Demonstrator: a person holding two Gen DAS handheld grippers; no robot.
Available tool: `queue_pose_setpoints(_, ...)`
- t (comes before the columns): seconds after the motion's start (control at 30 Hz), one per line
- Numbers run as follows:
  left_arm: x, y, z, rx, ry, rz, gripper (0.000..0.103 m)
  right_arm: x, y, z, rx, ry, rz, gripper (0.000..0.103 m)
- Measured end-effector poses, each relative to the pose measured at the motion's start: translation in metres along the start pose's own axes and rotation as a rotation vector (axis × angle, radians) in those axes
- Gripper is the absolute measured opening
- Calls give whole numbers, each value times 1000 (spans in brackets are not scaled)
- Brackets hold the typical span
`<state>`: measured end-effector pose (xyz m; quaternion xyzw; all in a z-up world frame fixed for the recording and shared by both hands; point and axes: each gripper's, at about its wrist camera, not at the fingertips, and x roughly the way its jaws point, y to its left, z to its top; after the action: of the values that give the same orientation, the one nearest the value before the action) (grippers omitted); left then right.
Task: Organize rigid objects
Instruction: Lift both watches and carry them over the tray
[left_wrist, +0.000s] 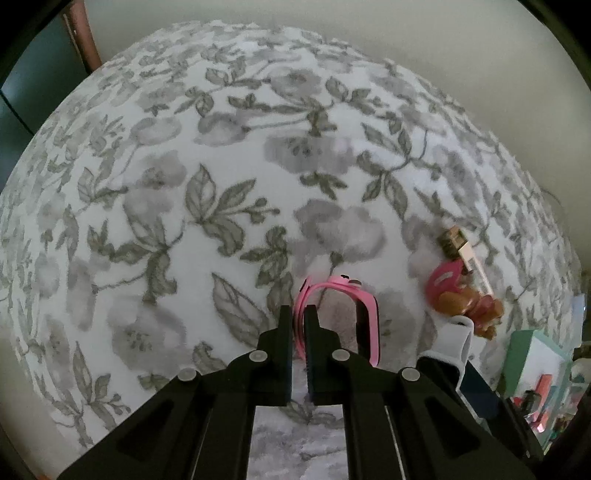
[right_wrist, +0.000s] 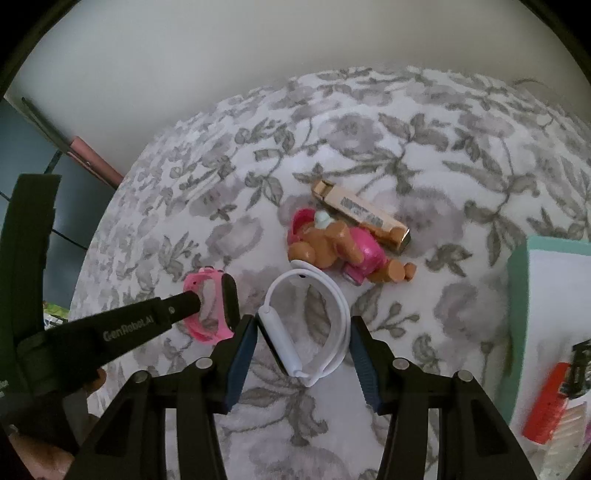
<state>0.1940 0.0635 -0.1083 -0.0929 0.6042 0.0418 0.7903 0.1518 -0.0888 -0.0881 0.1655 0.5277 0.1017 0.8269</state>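
The left hand-held gripper (left_wrist: 298, 321) is clamped tight on the strap of the pink watch (left_wrist: 334, 314), which sits on the floral-patterned cloth (left_wrist: 221, 166) just left of the white watch (right_wrist: 306, 325). The right hand-held gripper (right_wrist: 303, 328) straddles that white watch, its blue pads (right_wrist: 242, 354) touching or nearly touching the watch's sides — hard to call it a firm grip. Beyond them lie a brown-and-pink toy figure (right_wrist: 332, 247) and a gold box (right_wrist: 362, 218) touching it, with a teal-rimmed tray (right_wrist: 517, 295) off to the right.
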Motion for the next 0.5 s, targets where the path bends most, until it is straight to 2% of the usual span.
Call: queue_pose_setpoints(0.5, -93, -5, 7, 4, -197, -45, 6, -66, -4, 15, -12, -107, -10, 53)
